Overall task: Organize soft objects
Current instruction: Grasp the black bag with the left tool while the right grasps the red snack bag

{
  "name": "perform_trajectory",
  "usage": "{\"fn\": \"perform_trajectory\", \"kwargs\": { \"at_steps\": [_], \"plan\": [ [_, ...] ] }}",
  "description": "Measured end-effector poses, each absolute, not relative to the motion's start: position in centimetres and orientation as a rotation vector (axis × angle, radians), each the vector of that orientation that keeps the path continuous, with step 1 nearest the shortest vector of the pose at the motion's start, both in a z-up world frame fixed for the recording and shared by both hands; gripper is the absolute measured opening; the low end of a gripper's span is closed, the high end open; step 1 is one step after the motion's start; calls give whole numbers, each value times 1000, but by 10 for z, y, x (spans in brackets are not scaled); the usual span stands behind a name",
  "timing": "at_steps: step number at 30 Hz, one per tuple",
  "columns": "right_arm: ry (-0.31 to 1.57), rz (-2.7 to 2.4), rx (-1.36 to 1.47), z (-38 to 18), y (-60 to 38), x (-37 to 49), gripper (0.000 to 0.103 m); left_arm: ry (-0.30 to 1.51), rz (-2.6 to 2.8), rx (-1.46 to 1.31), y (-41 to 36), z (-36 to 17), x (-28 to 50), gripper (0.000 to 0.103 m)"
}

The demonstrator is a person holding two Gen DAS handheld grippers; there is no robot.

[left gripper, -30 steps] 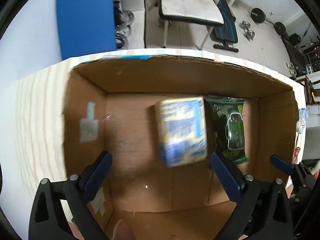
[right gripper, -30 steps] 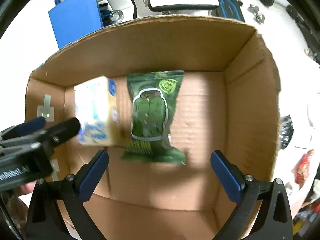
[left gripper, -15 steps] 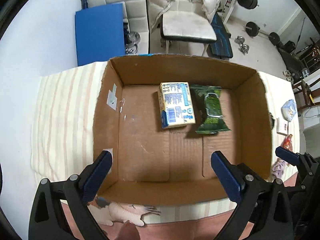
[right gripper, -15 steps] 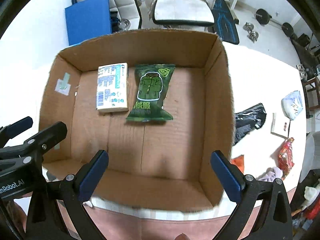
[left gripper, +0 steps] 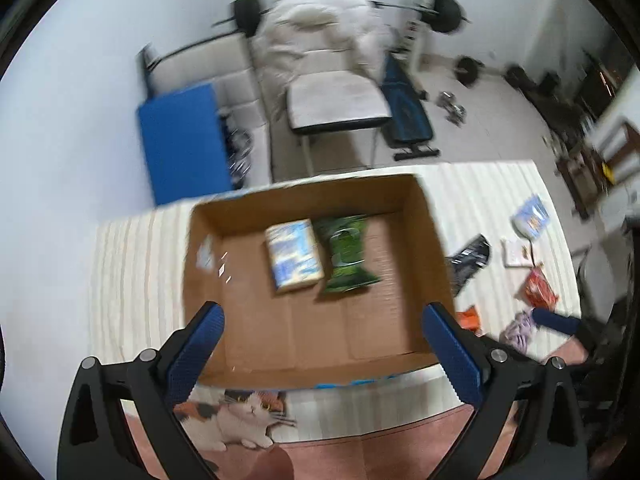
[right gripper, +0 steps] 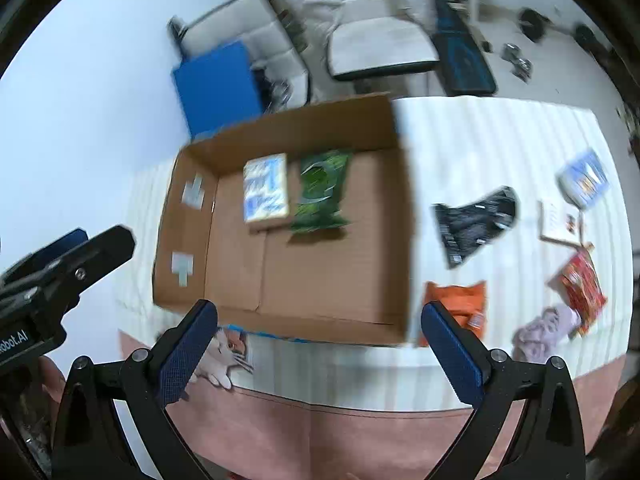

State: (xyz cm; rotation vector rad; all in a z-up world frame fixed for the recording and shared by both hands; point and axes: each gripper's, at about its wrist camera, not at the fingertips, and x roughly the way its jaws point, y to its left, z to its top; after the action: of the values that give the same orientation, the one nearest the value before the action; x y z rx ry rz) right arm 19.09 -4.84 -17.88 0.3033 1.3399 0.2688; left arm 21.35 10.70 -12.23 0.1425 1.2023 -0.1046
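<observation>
An open cardboard box (left gripper: 434, 240) (right gripper: 402, 216) stands on a striped cloth. Inside lie a blue-and-white pack (left gripper: 294, 255) (right gripper: 266, 193) and a green pouch (left gripper: 347, 254) (right gripper: 320, 192) side by side. My left gripper (left gripper: 324, 354) is open and empty, high above the box's near edge. My right gripper (right gripper: 320, 346) is open and empty, above the box's near right corner. Loose on the cloth right of the box are a black pouch (right gripper: 474, 222), an orange pouch (right gripper: 460, 306), a red pouch (right gripper: 580, 284), a lilac cloth (right gripper: 546, 328) and a blue-white pack (right gripper: 584, 178).
A cat-print item (left gripper: 232, 420) lies at the cloth's near edge by a pink surface (right gripper: 340, 440). A white card (right gripper: 558, 222) lies at the right. Behind the table are a blue panel (left gripper: 184, 140), a white chair (left gripper: 336, 104) and gym weights.
Both grippers have pulled up and back from inside the box, so the whole box and the loose items at its right now show. The pack and pouch stay in the box.
</observation>
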Motion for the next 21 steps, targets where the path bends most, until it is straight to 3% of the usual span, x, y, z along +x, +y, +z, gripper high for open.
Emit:
{"fn": "perform_trajectory", "kwargs": {
  "at_steps": [5, 11, 16, 21],
  "plan": [
    [1363, 112, 275, -181, -152, 189, 103, 1221, -273, 398, -4, -144, 236, 101],
    [1509, -28, 142, -242, -264, 199, 103, 1343, -423, 727, -121, -240, 270, 101],
    [1642, -25, 115, -317, -316, 213, 103, 1468, -466, 893, -169, -325, 294, 101],
    [1717, 34, 88, -354, -329, 227, 103, 1550, -472, 970, -177, -377, 307, 101]
  ]
}}
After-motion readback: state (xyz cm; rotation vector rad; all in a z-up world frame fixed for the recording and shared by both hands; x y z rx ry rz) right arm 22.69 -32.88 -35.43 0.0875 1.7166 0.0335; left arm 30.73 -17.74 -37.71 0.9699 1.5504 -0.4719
